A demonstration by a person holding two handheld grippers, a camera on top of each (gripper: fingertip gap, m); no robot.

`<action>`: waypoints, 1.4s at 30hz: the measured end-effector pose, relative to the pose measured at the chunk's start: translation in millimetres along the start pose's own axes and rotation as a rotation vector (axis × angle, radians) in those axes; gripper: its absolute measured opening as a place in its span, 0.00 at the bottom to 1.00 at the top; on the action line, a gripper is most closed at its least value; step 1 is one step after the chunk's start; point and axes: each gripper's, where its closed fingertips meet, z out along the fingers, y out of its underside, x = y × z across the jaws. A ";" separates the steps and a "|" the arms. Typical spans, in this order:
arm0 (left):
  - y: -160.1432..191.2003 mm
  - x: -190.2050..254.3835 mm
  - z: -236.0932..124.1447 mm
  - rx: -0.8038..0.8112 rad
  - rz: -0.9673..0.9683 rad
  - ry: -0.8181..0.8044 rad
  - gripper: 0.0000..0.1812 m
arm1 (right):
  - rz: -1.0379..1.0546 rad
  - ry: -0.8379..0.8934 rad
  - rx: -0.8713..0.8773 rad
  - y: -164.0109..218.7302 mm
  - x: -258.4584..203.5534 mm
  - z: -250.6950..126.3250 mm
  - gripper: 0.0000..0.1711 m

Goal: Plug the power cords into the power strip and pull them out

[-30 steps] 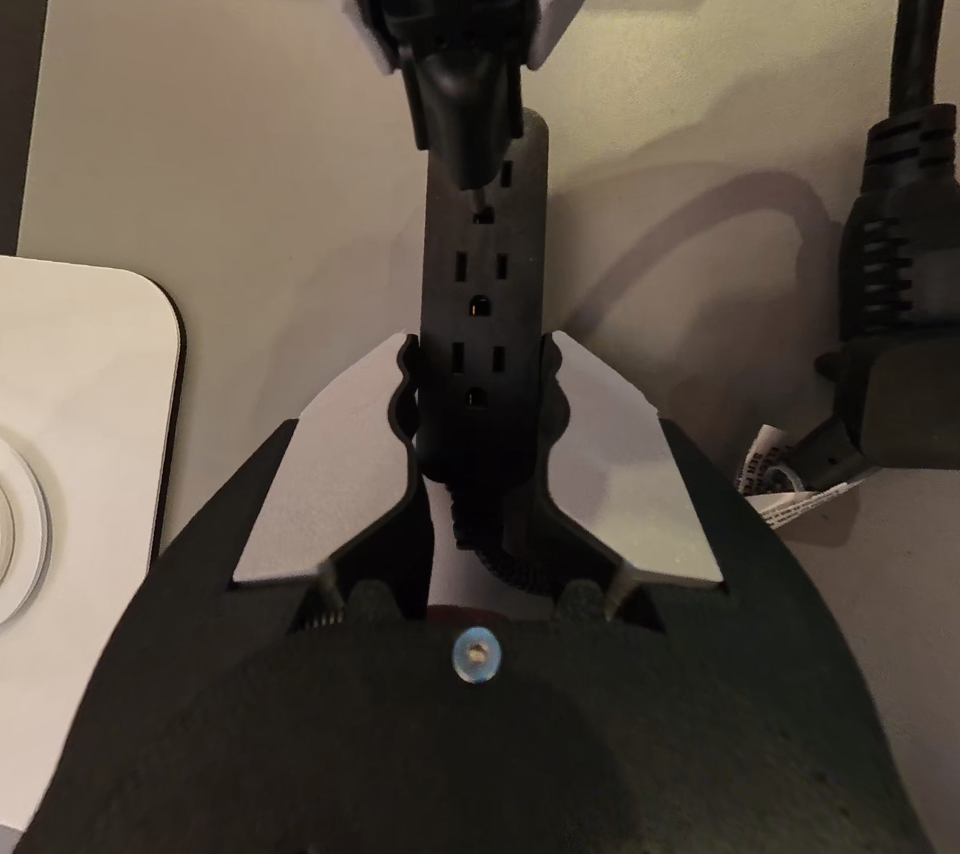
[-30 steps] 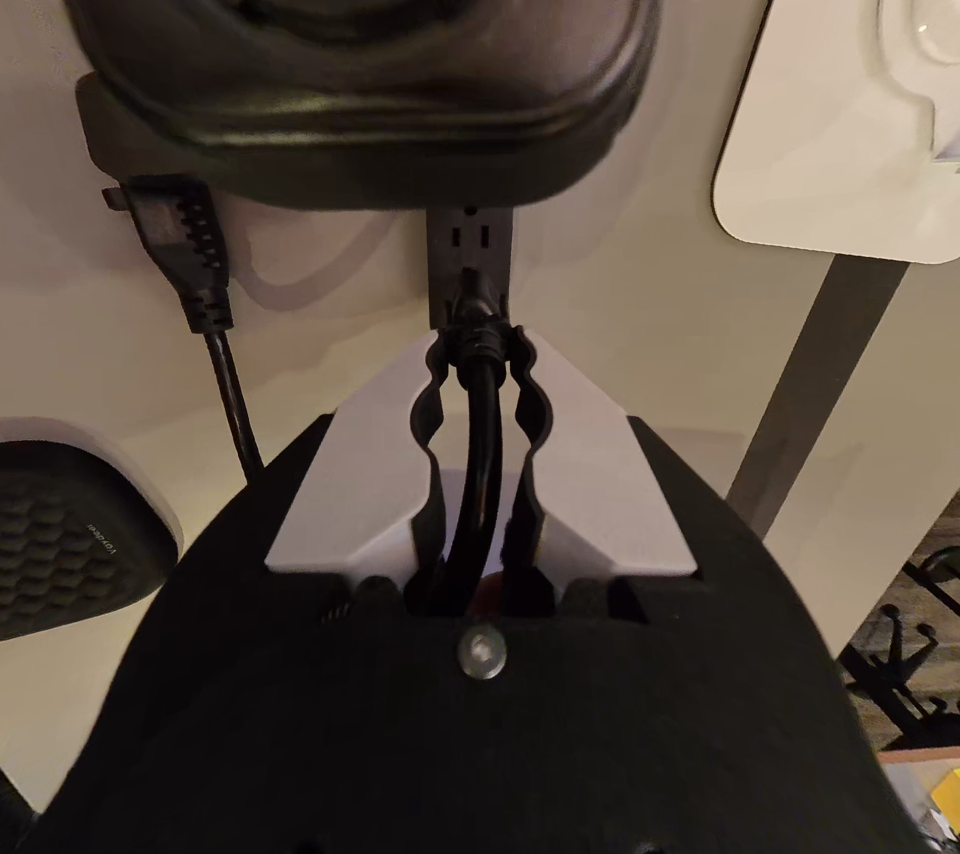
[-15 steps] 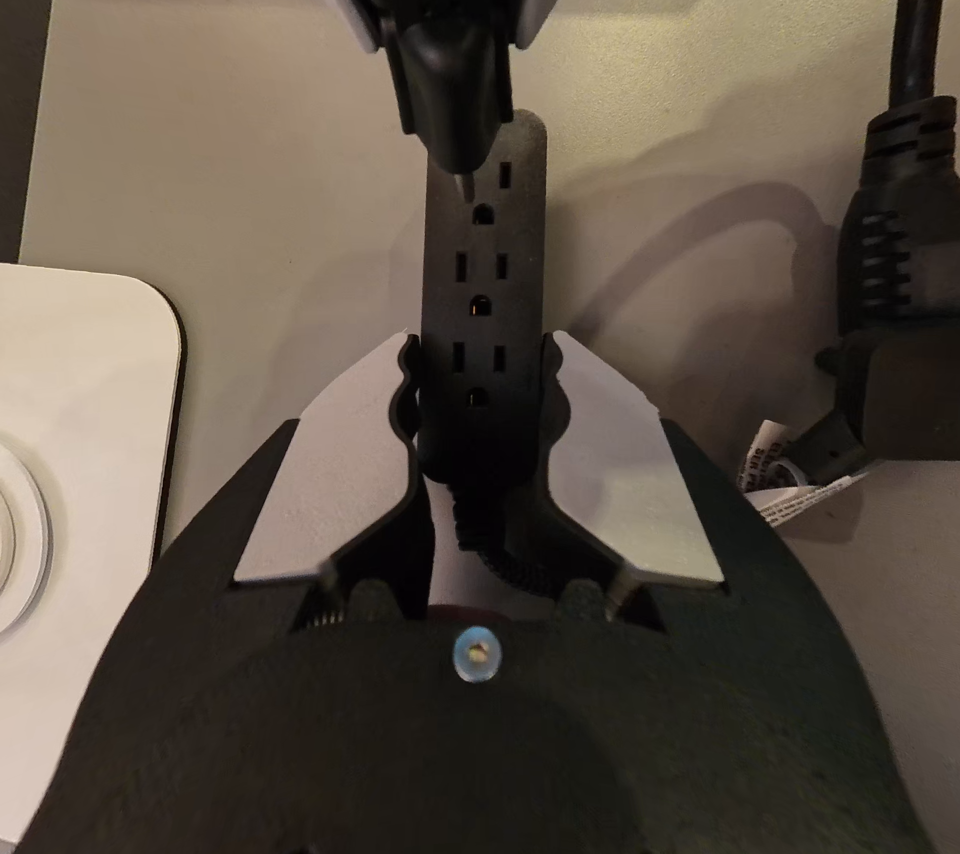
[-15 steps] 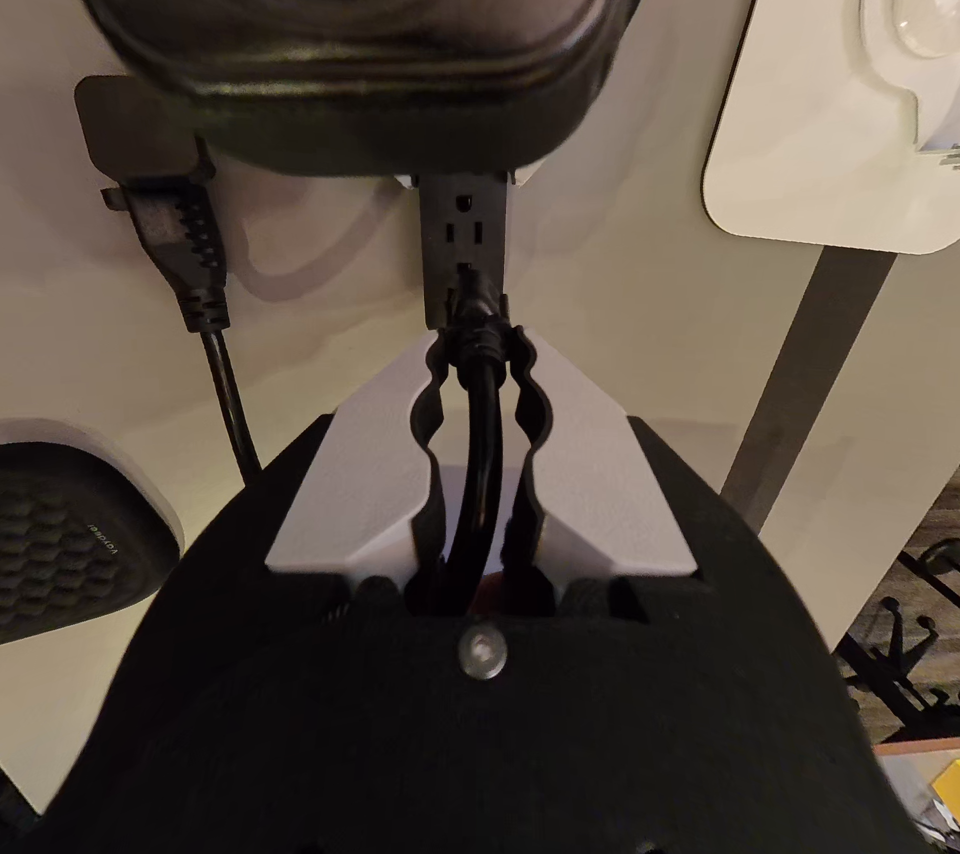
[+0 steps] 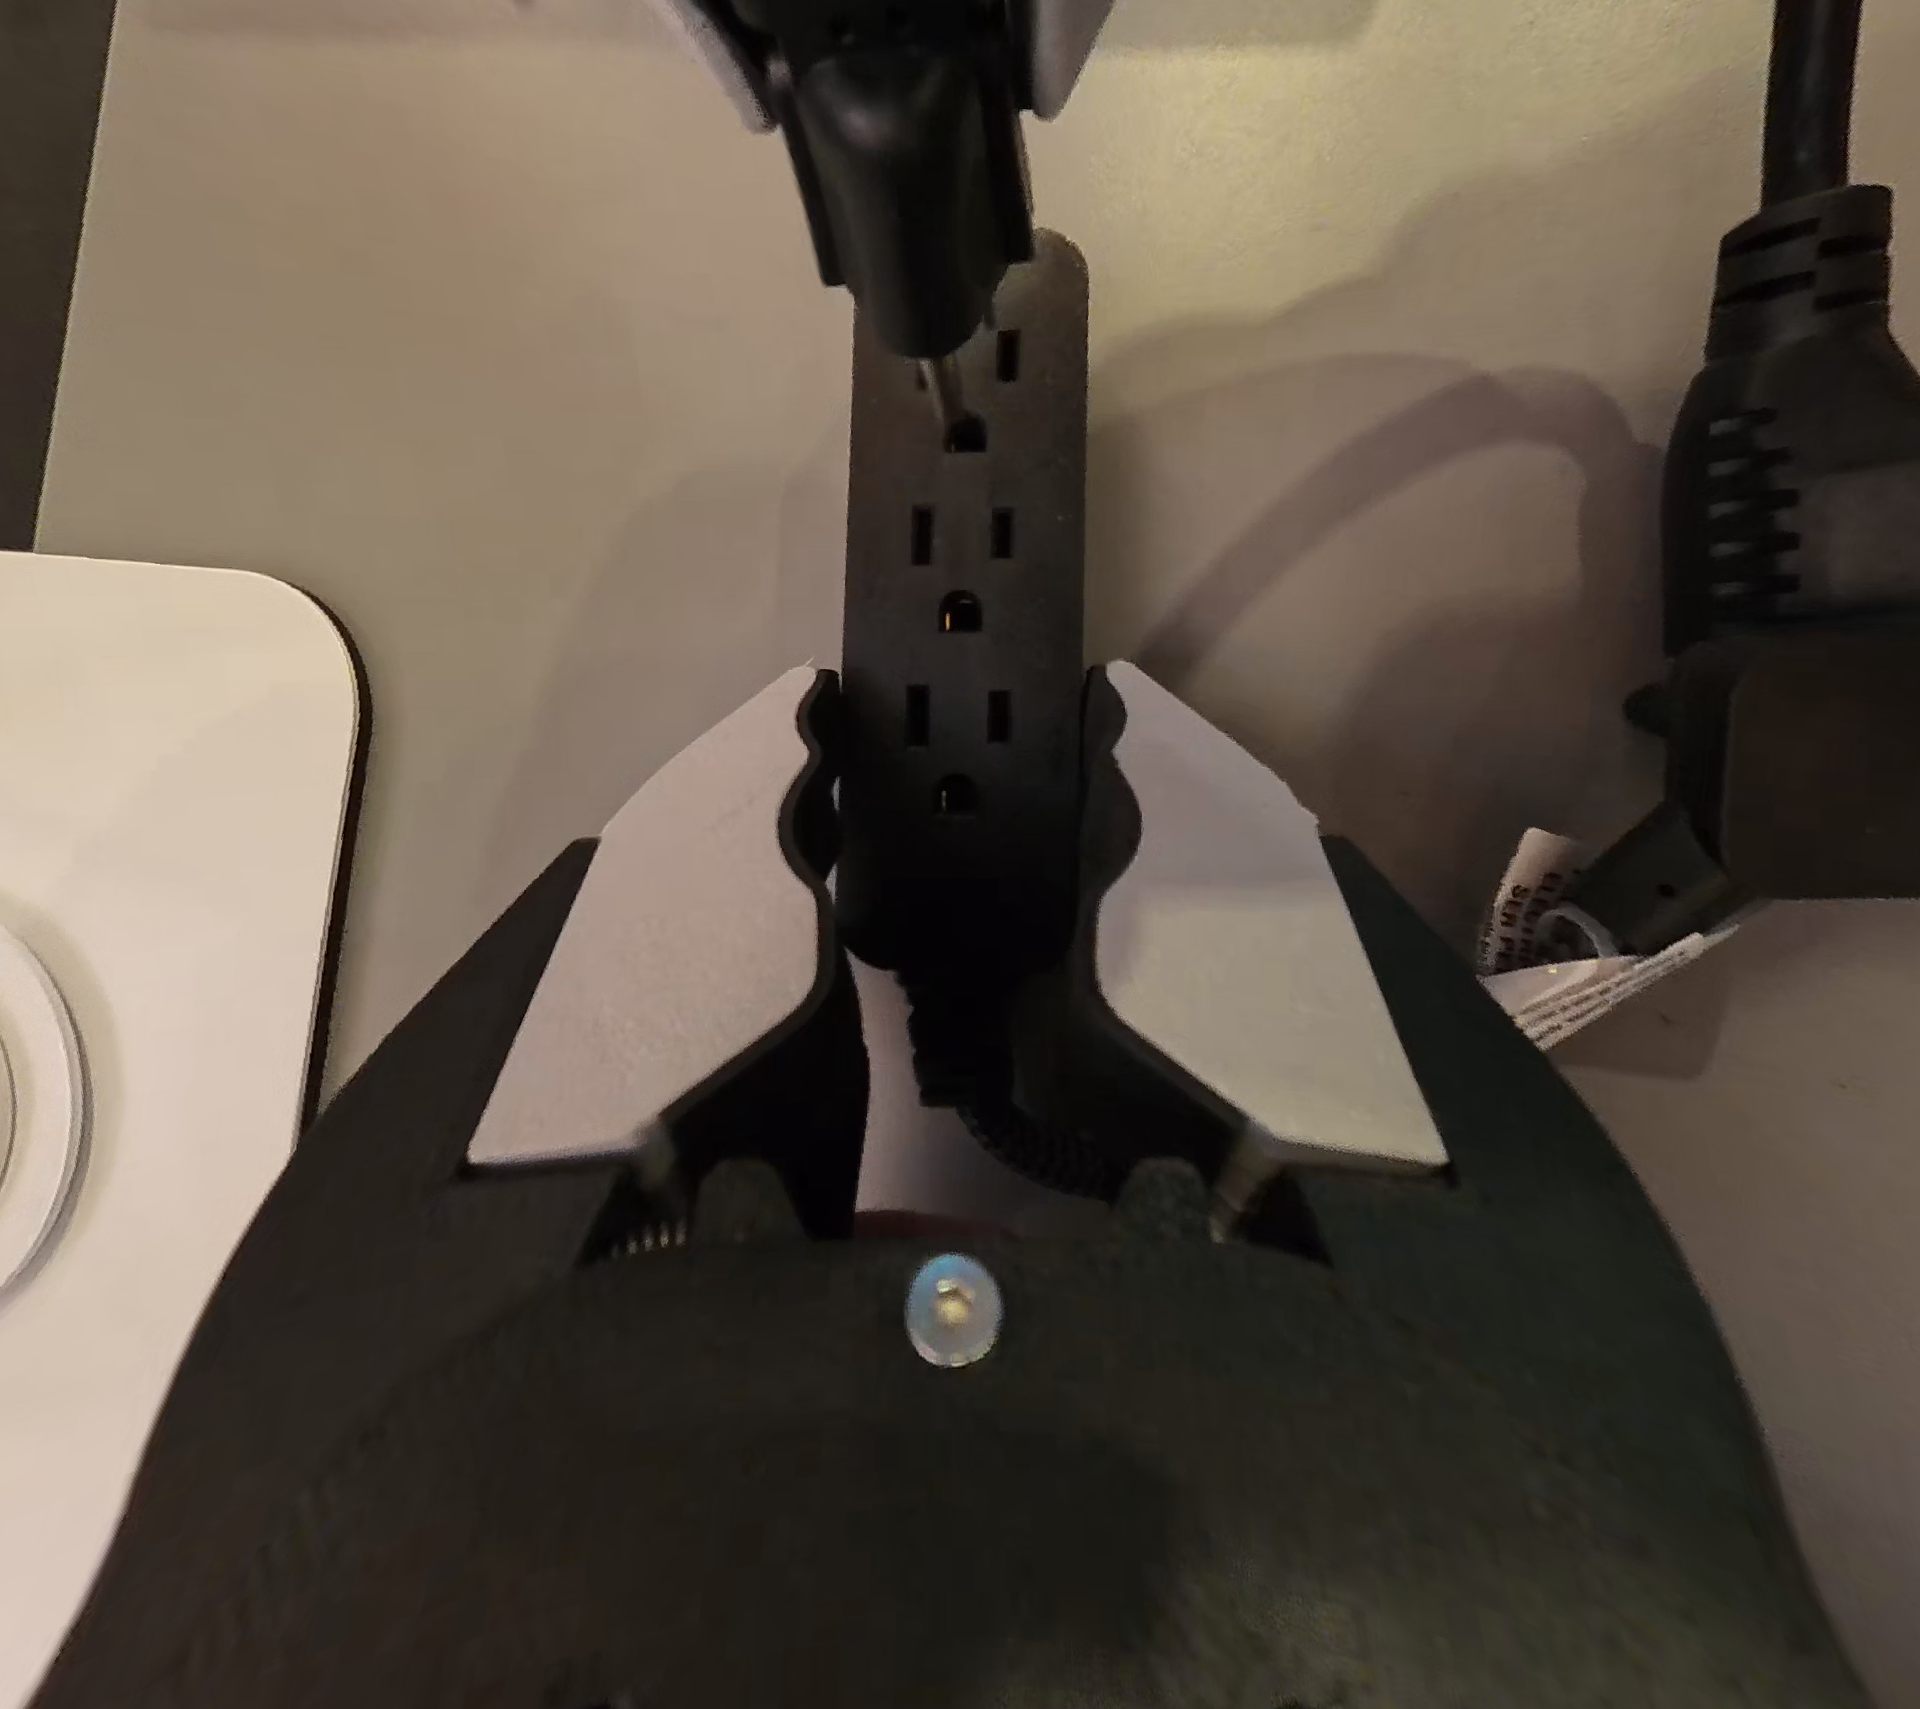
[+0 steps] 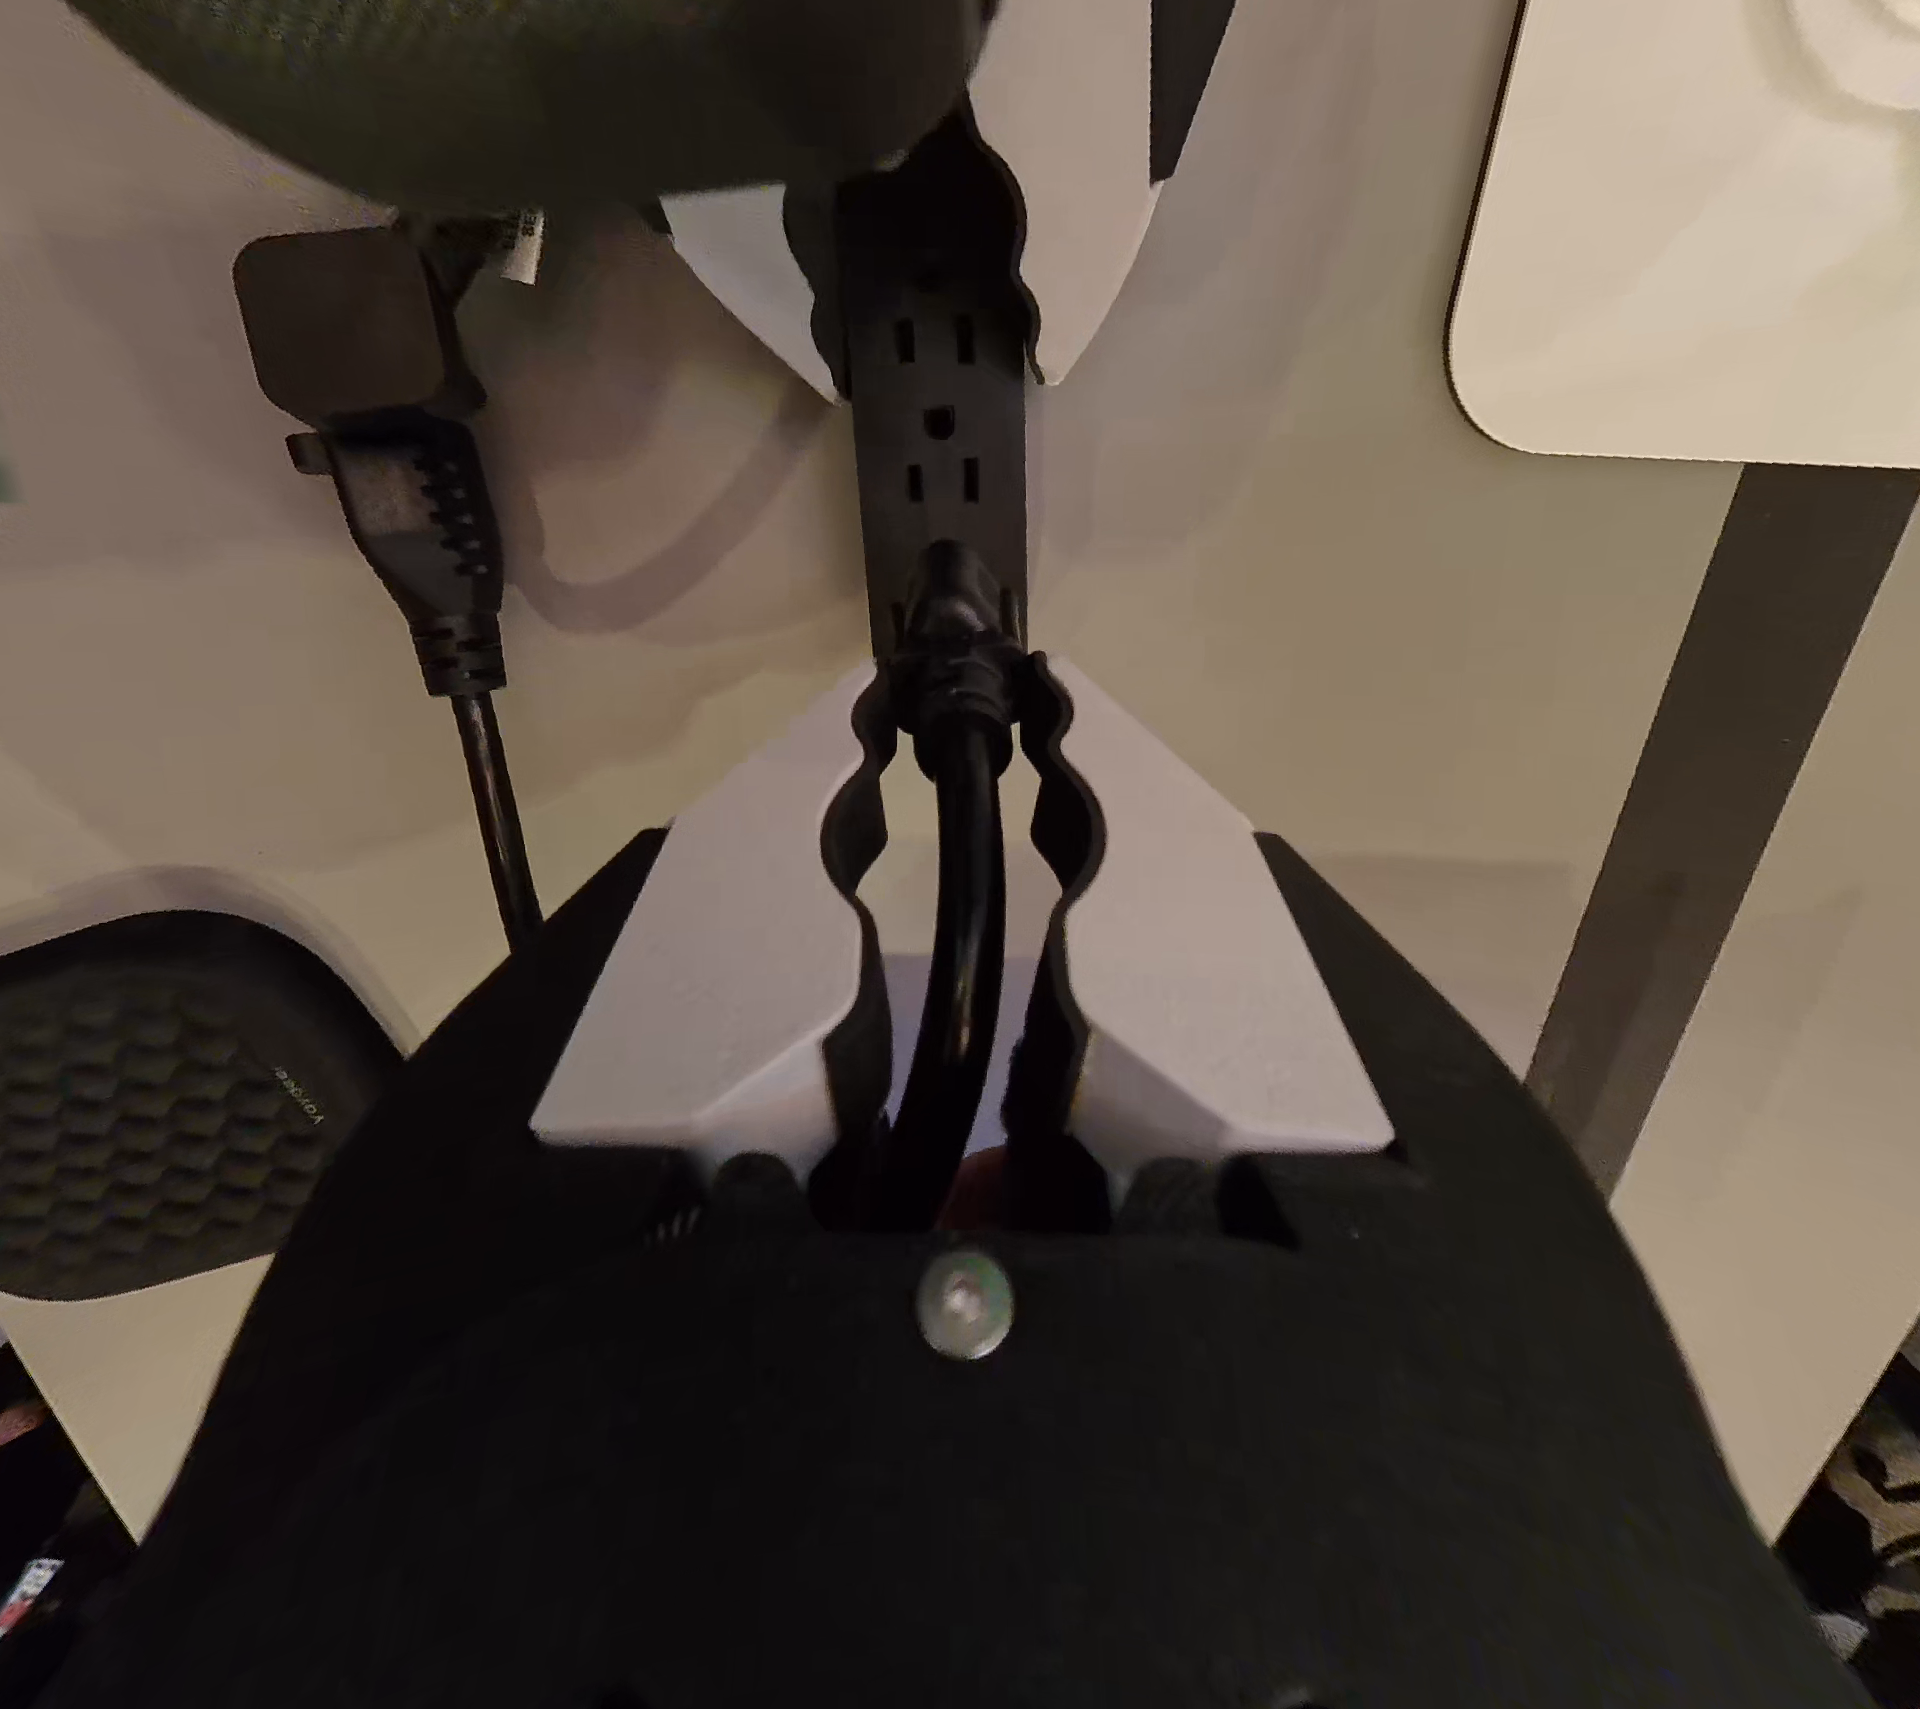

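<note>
A black power strip (image 5: 961, 579) with three outlets lies on the pale table. My left gripper (image 5: 961, 693) is shut on its near end, where the cord leaves. My right gripper (image 5: 899, 111) comes in from the top, shut on a black plug (image 5: 904, 205), which is tilted over the far outlet. One bare metal prong (image 5: 940, 386) shows between the plug and the strip. In the right wrist view, my right gripper (image 6: 956, 683) clamps the plug (image 6: 951, 620) at the strip's near end (image 6: 940, 433). The left gripper (image 6: 935, 381) holds the far end.
A second black plug (image 5: 1766, 599) with a white tag (image 5: 1558, 963) lies right of the strip, and also shows in the right wrist view (image 6: 416, 496). A white tray (image 5: 156, 828) sits at the left. A black textured object (image 6: 135, 1098) lies beside the cord. Some 8 cm of space lies between my two pairs of fingers.
The right gripper has drawn the plug back from the far outlet, so more of the prong and of the strip shows. The left gripper still holds the strip.
</note>
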 end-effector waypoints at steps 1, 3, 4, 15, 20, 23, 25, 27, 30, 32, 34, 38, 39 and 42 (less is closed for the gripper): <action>0.1 -0.1 0.0 0.002 -0.004 0.003 0.25 | 0.004 0.001 0.003 0.9 0.6 0.4 0.13; 0.0 0.0 0.0 -0.001 0.000 0.000 0.25 | 0.003 -0.003 0.008 2.5 0.8 1.3 0.13; 0.0 0.0 0.0 -0.001 -0.001 0.000 0.25 | 0.007 -0.005 0.009 3.3 1.0 1.8 0.13; 3.8 3.1 -2.5 -0.058 0.010 0.001 0.25 | 0.018 -0.009 0.005 7.0 1.2 3.9 0.13; 9.2 6.3 -6.7 -0.085 0.023 0.020 0.24 | 0.030 -0.018 0.005 6.1 -1.5 5.2 0.12; 11.8 5.0 -8.2 -0.099 0.005 0.016 0.24 | 0.045 -0.022 0.008 4.2 -3.9 5.2 0.13; 11.8 4.8 -8.3 -0.104 0.010 0.008 0.24 | 0.053 -0.019 0.009 2.2 -5.4 4.4 0.13; 11.8 4.8 -8.2 -0.102 0.006 0.007 0.24 | 0.056 -0.011 0.011 -0.5 -6.5 3.4 0.13; 11.6 4.8 -8.1 -0.100 0.004 0.004 0.24 | 0.061 0.006 0.011 -2.9 -6.4 1.5 0.13; 11.6 4.9 -8.0 -0.100 0.007 0.002 0.24 | 0.064 0.020 0.007 -3.2 -5.8 0.3 0.13; 11.6 4.9 -8.1 -0.103 0.006 0.001 0.24 | 0.071 0.031 0.010 -4.7 -5.7 -1.1 0.13; 11.1 4.8 -7.7 -0.097 -0.001 0.004 0.24 | 0.076 0.038 0.013 -7.9 -7.5 -4.5 0.13; 11.1 4.8 -7.7 -0.095 -0.003 0.004 0.24 | 0.078 0.029 0.016 -8.8 -8.9 -4.9 0.13; 10.8 4.7 -7.7 -0.088 -0.004 0.006 0.24 | 0.081 0.019 0.015 -9.3 -9.3 -4.8 0.13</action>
